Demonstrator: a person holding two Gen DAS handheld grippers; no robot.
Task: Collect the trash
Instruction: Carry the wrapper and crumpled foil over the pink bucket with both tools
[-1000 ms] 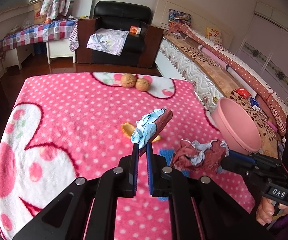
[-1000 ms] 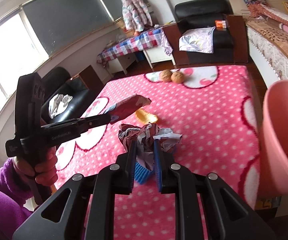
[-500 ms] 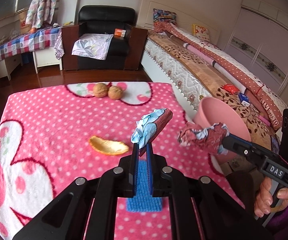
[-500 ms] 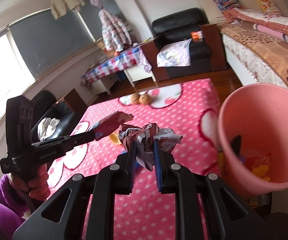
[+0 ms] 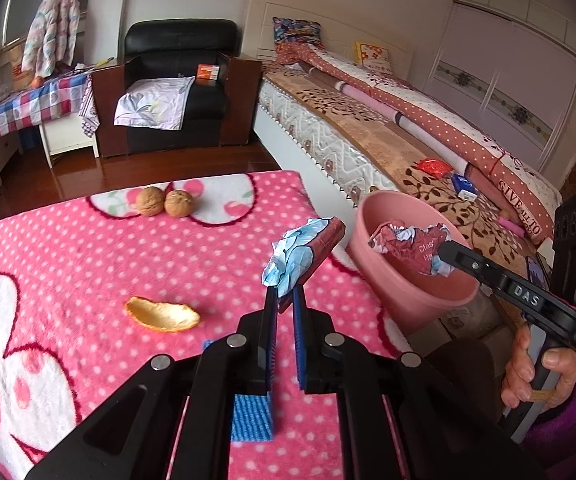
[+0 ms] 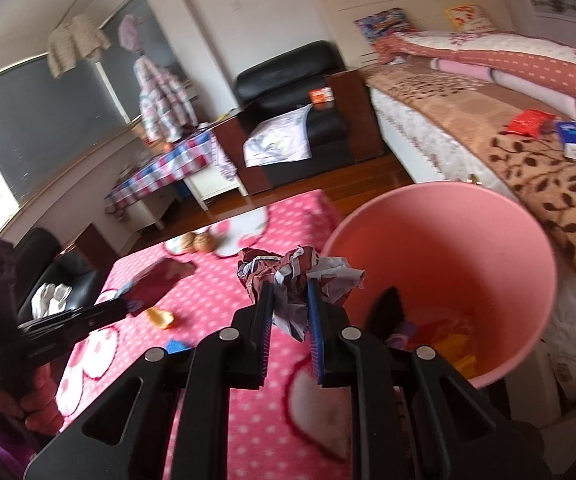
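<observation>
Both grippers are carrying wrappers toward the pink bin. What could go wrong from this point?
The right gripper holds its crumpled wrapper near the pink bin's near rim, so an early release might drop it on the blanket. The left gripper pinches only the lower edge of its wrapper, which may slip. Orange peel could get forgotten.

Blanket: pink, white polka dots
Bin: plain pink
Crumpled wrapper: maroon, white
Flat wrapper: maroon, light blue
Peel: orange
Walnuts: brown
</observation>
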